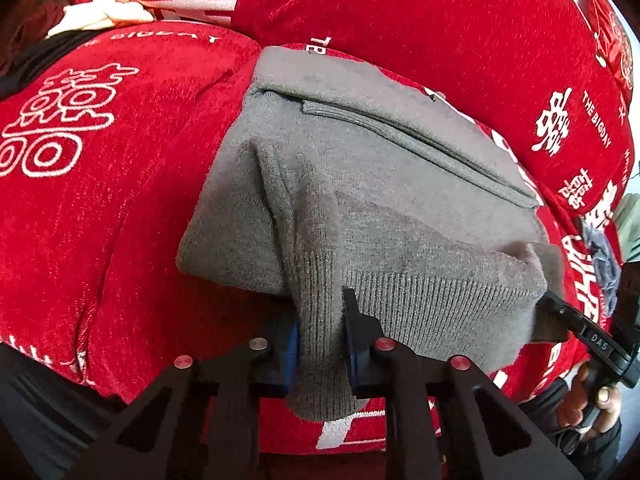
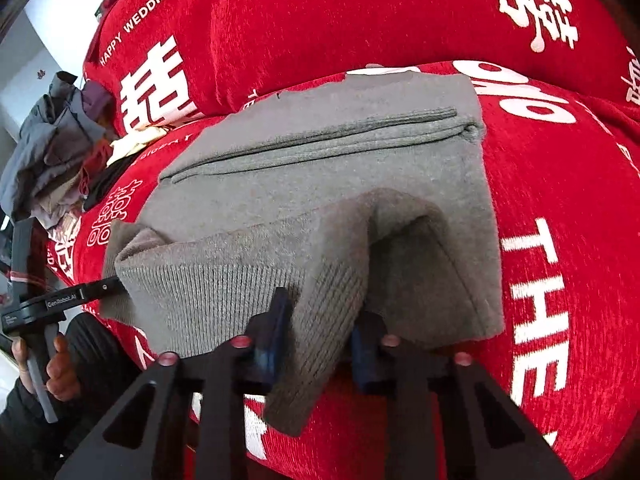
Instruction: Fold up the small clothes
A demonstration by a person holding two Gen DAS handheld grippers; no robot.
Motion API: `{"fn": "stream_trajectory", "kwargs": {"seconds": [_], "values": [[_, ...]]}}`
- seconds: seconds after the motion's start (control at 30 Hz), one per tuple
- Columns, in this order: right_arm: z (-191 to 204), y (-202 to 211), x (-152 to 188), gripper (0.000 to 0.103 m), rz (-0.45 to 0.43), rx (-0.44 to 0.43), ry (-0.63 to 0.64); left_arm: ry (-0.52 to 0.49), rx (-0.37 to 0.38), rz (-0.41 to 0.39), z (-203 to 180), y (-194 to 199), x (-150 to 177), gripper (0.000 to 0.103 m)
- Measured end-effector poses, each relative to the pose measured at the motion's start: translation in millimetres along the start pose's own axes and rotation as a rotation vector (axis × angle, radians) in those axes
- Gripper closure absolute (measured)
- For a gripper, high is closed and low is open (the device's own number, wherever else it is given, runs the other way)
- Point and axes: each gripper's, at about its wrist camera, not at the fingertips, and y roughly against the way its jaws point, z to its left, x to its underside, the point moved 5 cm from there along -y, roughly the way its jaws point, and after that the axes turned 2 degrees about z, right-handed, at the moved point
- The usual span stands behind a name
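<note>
A grey knit sweater (image 1: 360,184) lies partly folded on a red sofa cover (image 1: 100,200), its ribbed hem toward me. My left gripper (image 1: 320,340) is shut on the hem's left corner, the fabric pinched between its blue pads. In the right wrist view the same sweater (image 2: 320,168) fills the middle, and my right gripper (image 2: 316,344) is shut on the hem's right corner, the rib bunched between the pads. Each gripper shows in the other's view: the right one (image 1: 592,344) at the edge, the left one (image 2: 60,300) at the left, each held by a hand.
Red cushions with white lettering (image 2: 360,20) rise behind the sweater. A heap of other clothes (image 2: 56,152) sits at the far left end of the sofa. A small grey-blue garment (image 1: 604,268) lies at the right edge. A dark sleeve (image 2: 24,420) is low left.
</note>
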Motion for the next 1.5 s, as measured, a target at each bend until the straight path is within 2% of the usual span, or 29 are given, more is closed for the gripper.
{"fn": "stream_trajectory", "kwargs": {"seconds": [0.1, 0.3, 0.43, 0.53, 0.6, 0.8, 1.0, 1.27, 1.37, 1.5], "values": [[-1.7, 4.4, 1.0, 0.094, -0.002, -0.016, -0.012, -0.008, -0.030, 0.005, -2.8, 2.4, -0.4, 0.088], [14.1, 38.8, -8.5, 0.095, -0.087, -0.070, 0.019, -0.062, -0.084, -0.045, -13.7, 25.8, -9.7, 0.092], [26.0, 63.0, -27.8, 0.095, -0.149, -0.104, 0.035, -0.074, -0.071, -0.080, -22.0, 41.9, -27.1, 0.092], [32.3, 66.9, -39.5, 0.095, -0.152, -0.080, 0.053, -0.076, -0.078, -0.100, -24.8, 47.5, -43.5, 0.092], [34.3, 67.6, -44.2, 0.095, -0.154, -0.084, 0.045, -0.069, -0.068, -0.102, -25.9, 48.6, -51.5, 0.092], [31.4, 82.3, -69.7, 0.096, -0.234, -0.130, -0.010, -0.078, -0.067, -0.133, -30.2, 53.7, -74.4, 0.092], [26.1, 83.3, -115.5, 0.096, -0.270, -0.124, -0.056, -0.041, -0.047, -0.172, -30.5, 61.3, -121.6, 0.092], [33.5, 87.9, -191.4, 0.096, -0.345, -0.084, -0.037, -0.060, -0.060, -0.251, -52.2, 66.6, -201.2, 0.092], [26.9, 69.6, -220.1, 0.096, -0.331, -0.043, -0.054, -0.037, -0.051, -0.238, -53.8, 54.5, -226.0, 0.092], [4.1, 27.8, -244.9, 0.096, -0.270, -0.003, -0.111, -0.002, -0.071, -0.178, -49.5, 14.8, -256.2, 0.092]]}}
